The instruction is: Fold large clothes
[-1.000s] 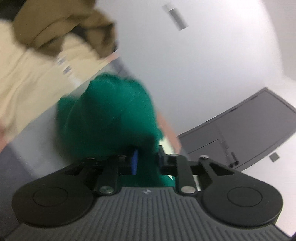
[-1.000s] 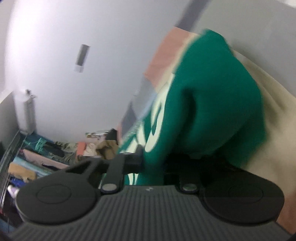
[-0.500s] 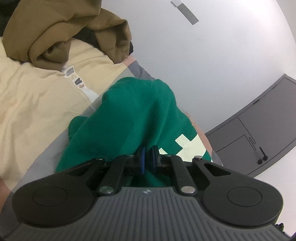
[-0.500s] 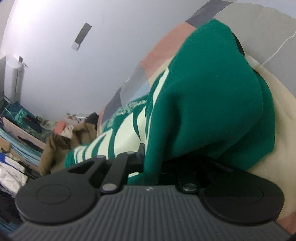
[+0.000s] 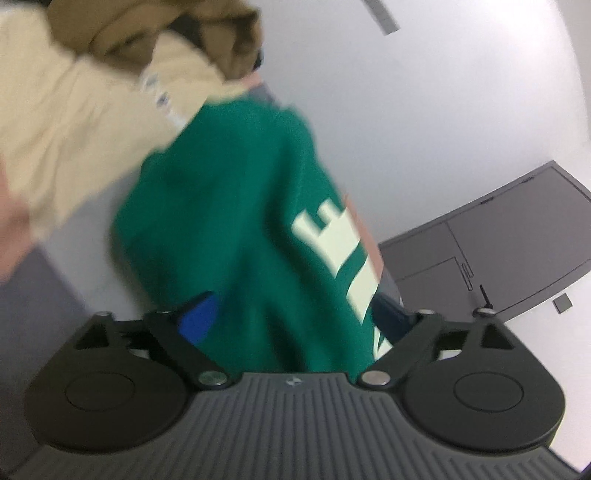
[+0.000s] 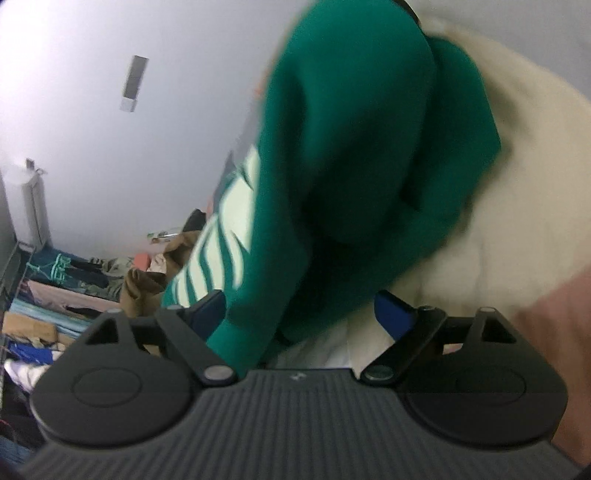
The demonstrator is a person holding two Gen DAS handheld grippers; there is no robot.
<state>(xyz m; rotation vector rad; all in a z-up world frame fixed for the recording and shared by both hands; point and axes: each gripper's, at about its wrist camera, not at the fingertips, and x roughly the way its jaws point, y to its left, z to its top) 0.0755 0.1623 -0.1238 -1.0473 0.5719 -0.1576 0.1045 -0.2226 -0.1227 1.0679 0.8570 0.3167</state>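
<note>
A green sweatshirt [image 5: 229, 221] with cream lettering lies bunched on the bed, right in front of both cameras. In the left wrist view my left gripper [image 5: 293, 314] has its jaws opening wide. The green cloth runs between the blue pads [image 5: 199, 317], which no longer pinch it. In the right wrist view the sweatshirt [image 6: 351, 147] fills the middle. My right gripper [image 6: 301, 314] is also opening, with a green fold lying loose between its fingers, close to the left one. Both pictures are blurred by motion.
A cream garment [image 5: 74, 140] lies beside and under the green one, seen too on the right [image 6: 517, 221]. A brown garment [image 5: 147, 33] is heaped behind it. A grey door [image 5: 498, 251] stands in the white wall. Piled clothes [image 6: 74, 277] fill the room's far side.
Both grippers were shut on green cloth and now stand wide apart, with the cloth released between them. Both cameras have sunk a little towards the sweatshirt.
</note>
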